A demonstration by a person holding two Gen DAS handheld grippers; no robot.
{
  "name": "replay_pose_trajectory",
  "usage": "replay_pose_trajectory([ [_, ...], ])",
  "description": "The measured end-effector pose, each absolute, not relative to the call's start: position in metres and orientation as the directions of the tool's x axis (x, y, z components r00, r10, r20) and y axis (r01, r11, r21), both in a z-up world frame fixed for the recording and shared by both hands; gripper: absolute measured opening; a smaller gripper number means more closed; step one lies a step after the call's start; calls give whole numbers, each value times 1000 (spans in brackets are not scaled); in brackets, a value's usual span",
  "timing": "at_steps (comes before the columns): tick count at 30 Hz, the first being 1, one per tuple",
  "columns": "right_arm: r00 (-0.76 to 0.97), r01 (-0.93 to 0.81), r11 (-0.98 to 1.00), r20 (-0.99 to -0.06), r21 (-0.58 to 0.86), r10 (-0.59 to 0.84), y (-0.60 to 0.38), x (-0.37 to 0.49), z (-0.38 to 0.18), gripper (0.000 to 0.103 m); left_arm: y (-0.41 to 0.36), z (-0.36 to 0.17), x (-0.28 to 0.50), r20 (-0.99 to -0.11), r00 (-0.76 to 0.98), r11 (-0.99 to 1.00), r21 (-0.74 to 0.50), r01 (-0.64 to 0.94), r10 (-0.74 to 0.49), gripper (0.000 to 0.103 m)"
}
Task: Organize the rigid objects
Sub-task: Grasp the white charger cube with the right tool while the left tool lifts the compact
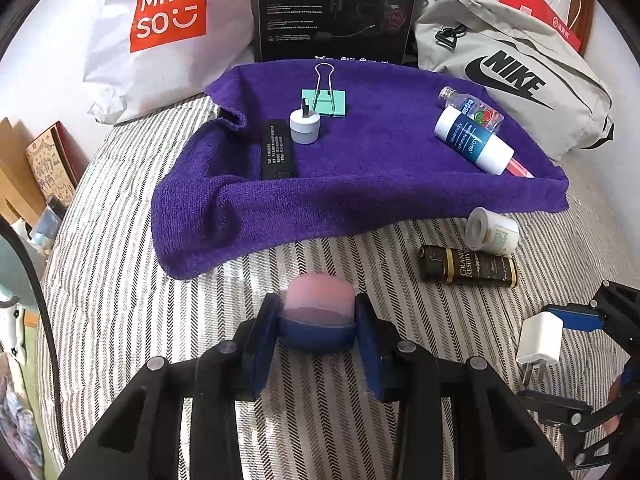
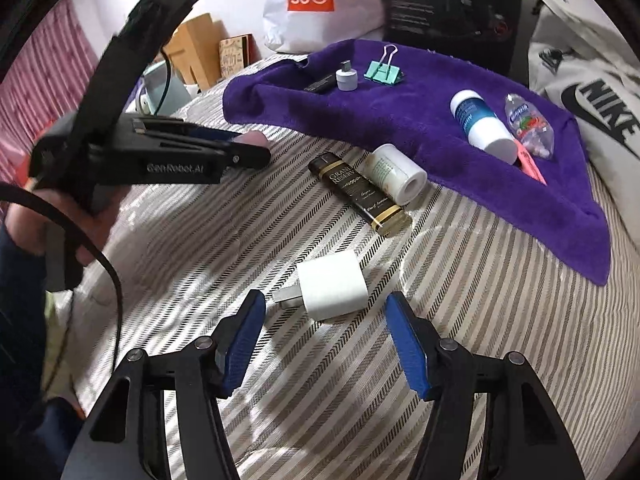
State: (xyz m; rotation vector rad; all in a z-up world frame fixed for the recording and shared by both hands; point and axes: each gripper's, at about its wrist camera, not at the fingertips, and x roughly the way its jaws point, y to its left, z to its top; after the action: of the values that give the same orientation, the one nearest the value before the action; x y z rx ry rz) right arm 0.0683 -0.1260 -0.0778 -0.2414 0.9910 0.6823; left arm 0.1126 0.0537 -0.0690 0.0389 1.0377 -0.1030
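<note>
My left gripper point(image 1: 318, 328) is shut on a pink and blue capsule-shaped object point(image 1: 318, 304), held above the striped bedspread; it also shows in the right wrist view point(image 2: 252, 140). My right gripper point(image 2: 324, 332) is open, its fingers on either side of a white plug adapter point(image 2: 332, 284) lying on the bed; the adapter also shows in the left wrist view point(image 1: 540, 340). A purple towel point(image 1: 360, 184) holds a green binder clip point(image 1: 326, 100), a small grey cap point(image 1: 304, 124), a black bar point(image 1: 278, 150), a white-blue bottle point(image 1: 472, 140) and a clear bottle point(image 1: 476, 108).
A dark Grand Reserve bottle point(image 2: 360, 192) and a white roll point(image 2: 396, 172) lie on the bedspread beside the towel. Behind the towel stand a Miniso bag point(image 1: 160, 28), a black box point(image 1: 336, 8) and a grey Nike bag point(image 1: 516, 80).
</note>
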Motion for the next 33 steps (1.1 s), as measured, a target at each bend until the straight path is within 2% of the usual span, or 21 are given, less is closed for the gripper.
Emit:
replay_pose_trajectory([
  [3, 401, -655, 753, -817, 60, 414, -123, 64, -80, 61, 53, -69, 113, -862, 502, 994, -14, 104, -65, 36],
  [6, 425, -672, 740, -804, 29, 417, -122, 62, -80, 54, 52, -69, 114, -862, 502, 995, -13, 101, -62, 36],
  [8, 422, -679, 733, -799, 34, 428, -122, 65, -79, 45, 52, -69, 114, -862, 502, 995, -14, 99, -62, 36],
  [16, 405, -668, 742, -805, 64, 433, -126, 70, -78, 45, 51, -70, 113, -861, 505, 994, -12, 109, -66, 36],
  [21, 433, -671, 741, -800, 22, 415, -120, 68, -79, 46, 51, -71, 115, -855, 512, 993, -19, 116, -76, 36],
  [28, 383, -648, 754, -812, 104, 441, -125, 78, -76, 43, 68, -64, 106, -841, 517, 987, -125, 102, -160, 35],
  [33, 386, -624, 774, -820, 106, 423, -135, 80, -71, 43, 70, -53, 100, -827, 534, 984, -139, 112, -178, 35],
])
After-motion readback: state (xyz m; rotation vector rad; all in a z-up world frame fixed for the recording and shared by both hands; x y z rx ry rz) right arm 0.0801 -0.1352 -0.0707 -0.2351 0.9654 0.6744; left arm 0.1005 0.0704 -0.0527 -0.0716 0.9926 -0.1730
